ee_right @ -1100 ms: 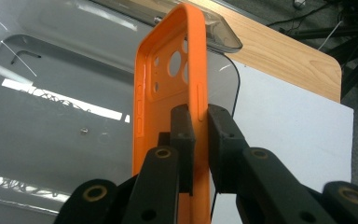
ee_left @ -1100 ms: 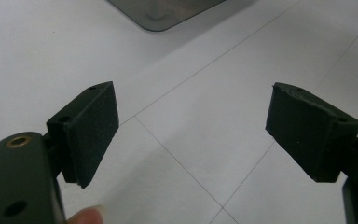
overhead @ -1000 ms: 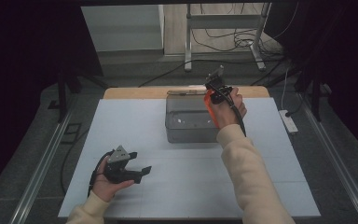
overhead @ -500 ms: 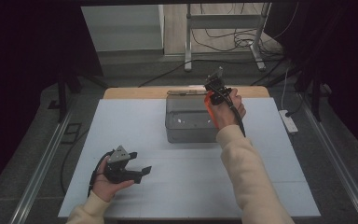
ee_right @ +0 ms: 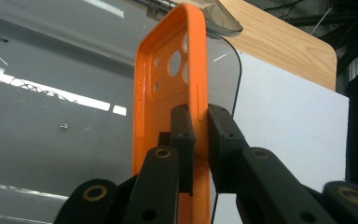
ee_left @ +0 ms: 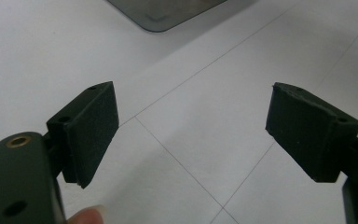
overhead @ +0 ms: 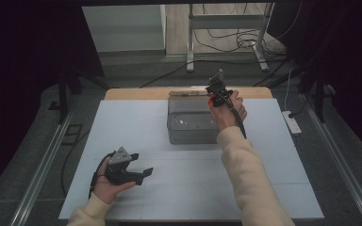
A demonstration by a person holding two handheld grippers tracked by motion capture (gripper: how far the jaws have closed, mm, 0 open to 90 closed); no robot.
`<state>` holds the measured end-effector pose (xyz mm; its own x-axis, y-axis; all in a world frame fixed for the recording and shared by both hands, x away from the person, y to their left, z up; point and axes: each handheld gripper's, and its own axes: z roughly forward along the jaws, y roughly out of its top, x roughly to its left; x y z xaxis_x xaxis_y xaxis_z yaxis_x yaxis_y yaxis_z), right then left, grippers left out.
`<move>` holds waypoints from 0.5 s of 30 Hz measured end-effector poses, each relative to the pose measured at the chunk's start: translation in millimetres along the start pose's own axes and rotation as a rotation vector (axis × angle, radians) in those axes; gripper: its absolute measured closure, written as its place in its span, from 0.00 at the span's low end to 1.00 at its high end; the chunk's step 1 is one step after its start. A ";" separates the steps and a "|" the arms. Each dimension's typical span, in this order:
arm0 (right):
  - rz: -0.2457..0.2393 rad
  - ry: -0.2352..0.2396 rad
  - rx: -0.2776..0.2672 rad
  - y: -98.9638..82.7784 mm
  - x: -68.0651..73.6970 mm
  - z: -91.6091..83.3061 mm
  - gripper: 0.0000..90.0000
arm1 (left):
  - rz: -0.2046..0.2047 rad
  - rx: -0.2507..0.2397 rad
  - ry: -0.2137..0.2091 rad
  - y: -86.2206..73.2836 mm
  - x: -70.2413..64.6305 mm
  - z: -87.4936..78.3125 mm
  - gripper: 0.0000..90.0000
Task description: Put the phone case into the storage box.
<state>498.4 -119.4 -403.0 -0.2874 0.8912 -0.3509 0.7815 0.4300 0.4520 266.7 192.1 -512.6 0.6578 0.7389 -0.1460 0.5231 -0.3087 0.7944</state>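
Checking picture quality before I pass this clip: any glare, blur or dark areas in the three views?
High view: the white table is evenly lit, surroundings nearly black. Right gripper view: bright streaks of glare on the clear box, the orange phone case sharp, the right gripper slightly soft up close. Left gripper view: the left gripper sharp, the box corner at the top blurred.

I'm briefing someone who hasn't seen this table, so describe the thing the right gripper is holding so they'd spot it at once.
Start at the grey translucent box at the far middle of the white table. At its far right corner the right gripper pinches an orange phone case by one side wall; it is the sole bright orange thing, with round camera holes.
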 end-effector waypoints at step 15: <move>-0.017 -0.026 0.022 -3.0 5.4 12.5 0.90 | 0.000 -0.007 0.002 0.0 -0.6 -0.3 0.19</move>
<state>501.5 -117.7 -416.5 -0.2862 0.8796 -0.3800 0.7886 0.4415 0.4281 266.2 191.8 -512.3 0.6568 0.7401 -0.1445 0.5193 -0.3050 0.7983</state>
